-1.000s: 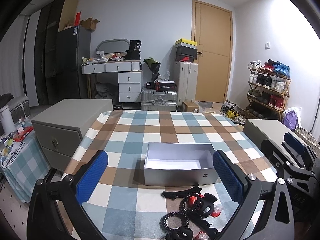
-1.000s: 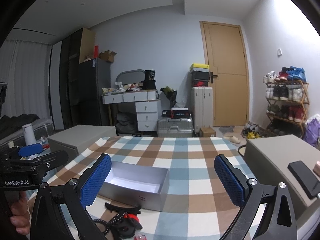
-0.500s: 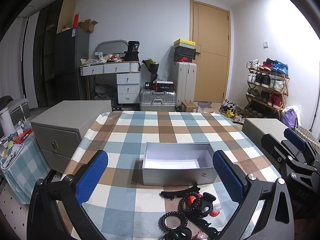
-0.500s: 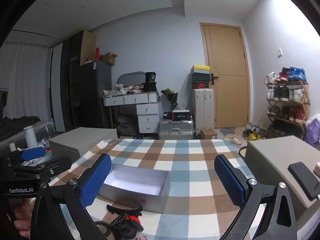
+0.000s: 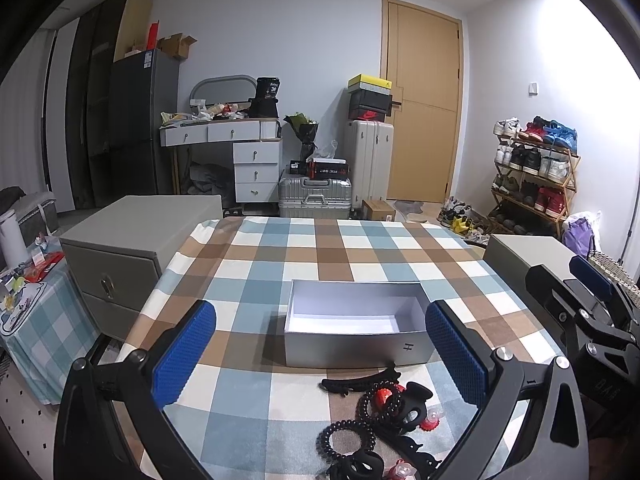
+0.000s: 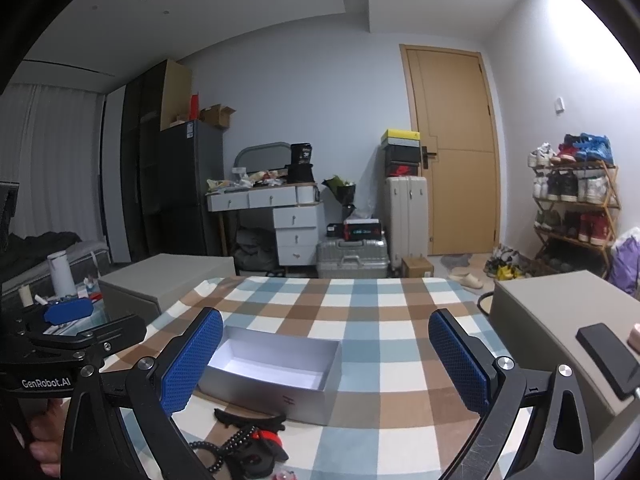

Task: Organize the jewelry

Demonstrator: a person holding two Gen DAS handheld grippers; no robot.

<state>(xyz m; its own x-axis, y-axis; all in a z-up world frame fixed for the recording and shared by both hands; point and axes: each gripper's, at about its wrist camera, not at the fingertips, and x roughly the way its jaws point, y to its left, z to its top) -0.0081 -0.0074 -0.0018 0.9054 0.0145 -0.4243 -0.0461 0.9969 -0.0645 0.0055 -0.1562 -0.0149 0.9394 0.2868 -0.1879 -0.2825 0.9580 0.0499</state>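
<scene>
Jewelry (image 5: 380, 420) lies in a dark heap on the checked tablecloth (image 5: 248, 264), just in front of the box (image 5: 356, 346) — a beaded bracelet (image 5: 346, 438), a long black hair clip (image 5: 360, 382) and red bits tangled together. Left gripper (image 5: 320, 354) hovers above the near edge of the table, its blue pads (image 5: 184, 354) spread wide with nothing between them. The box sits open, its white inside bare. Right gripper (image 6: 326, 362) hangs further right — also spread wide, holding nothing. A black phone (image 6: 608, 354) rests on the grey cabinet (image 6: 560, 308) beside the table.
</scene>
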